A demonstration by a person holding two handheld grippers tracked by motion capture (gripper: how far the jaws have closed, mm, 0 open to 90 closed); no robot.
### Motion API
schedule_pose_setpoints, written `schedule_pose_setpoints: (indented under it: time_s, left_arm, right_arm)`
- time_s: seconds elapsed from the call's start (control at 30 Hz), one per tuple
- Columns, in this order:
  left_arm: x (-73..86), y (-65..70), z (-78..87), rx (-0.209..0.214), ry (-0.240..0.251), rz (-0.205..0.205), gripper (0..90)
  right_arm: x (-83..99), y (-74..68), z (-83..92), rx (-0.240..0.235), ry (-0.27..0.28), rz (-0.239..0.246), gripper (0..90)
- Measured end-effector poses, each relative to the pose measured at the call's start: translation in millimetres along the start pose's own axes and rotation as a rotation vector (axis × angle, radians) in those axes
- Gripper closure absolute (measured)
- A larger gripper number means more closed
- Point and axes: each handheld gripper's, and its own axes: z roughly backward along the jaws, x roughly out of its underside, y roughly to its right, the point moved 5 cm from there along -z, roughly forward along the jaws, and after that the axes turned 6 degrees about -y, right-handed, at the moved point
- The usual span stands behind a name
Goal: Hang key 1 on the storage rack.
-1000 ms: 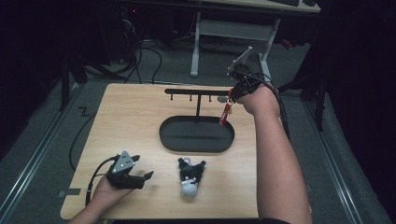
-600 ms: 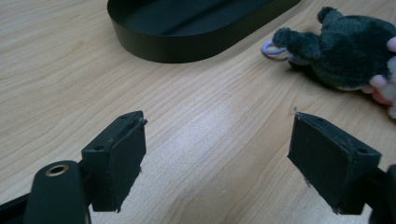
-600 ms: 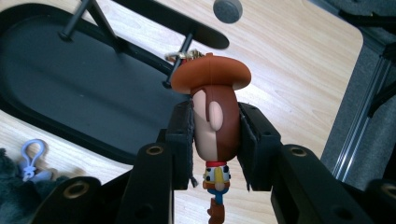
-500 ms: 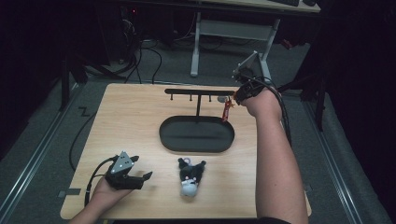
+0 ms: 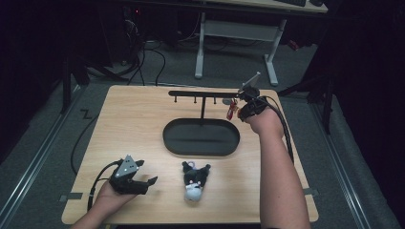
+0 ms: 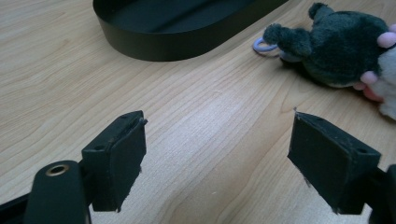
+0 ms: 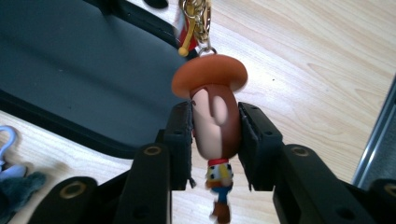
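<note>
Jaws of the right hand-held gripper (image 7: 215, 140) are pinching a cowboy keychain figure (image 7: 215, 121) by its glossy head; its feet are blurring below, its chain top running out of frame; it is hanging beside the black rack (image 5: 203, 94) over the wooden tabletop (image 5: 133, 119); the left hand-held gripper (image 6: 217, 163) is resting spread, empty.

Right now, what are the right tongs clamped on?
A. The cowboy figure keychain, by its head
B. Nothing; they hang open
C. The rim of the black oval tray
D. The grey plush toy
A: in the right gripper view the right tongs press both pads against the head of the cowboy figure keychain, just under its brown hat, while the plush toy lies on the table near the front edge.
</note>
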Motion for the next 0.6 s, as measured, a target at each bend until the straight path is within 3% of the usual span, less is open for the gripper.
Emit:
schedule_pose_setpoints:
  time_s: [0.13, 0.27, 0.33, 0.53, 0.6]
  left_arm:
    - [0.5, 2.3, -0.1, 0.009, -0.003, -0.007, 19.3]
    - [-0.3, 4.2, -1.8, 0.021, -0.006, -0.005, 19.3]
    - [-0.7, 6.6, -3.7, 0.054, -0.009, 0.012, 20.9]
    - [-2.6, 17.8, -11.4, 0.100, -0.029, 0.012, 25.0]
    - [-2.7, 22.0, -13.2, 0.109, -0.033, 0.012, 26.2]
  right_arm:
    - [7.6, -0.9, -12.3, -0.017, 0.028, -0.021, 52.4]
    - [20.1, -2.9, -18.5, -0.022, 0.049, -0.019, 48.1]
    - [29.3, -4.5, -17.7, -0.028, 0.070, -0.013, 45.7]
    - [71.0, -14.7, -14.7, -0.052, 0.207, 0.020, 37.4]
    - [89.9, -17.3, -20.4, -0.048, 0.291, 0.005, 37.3]
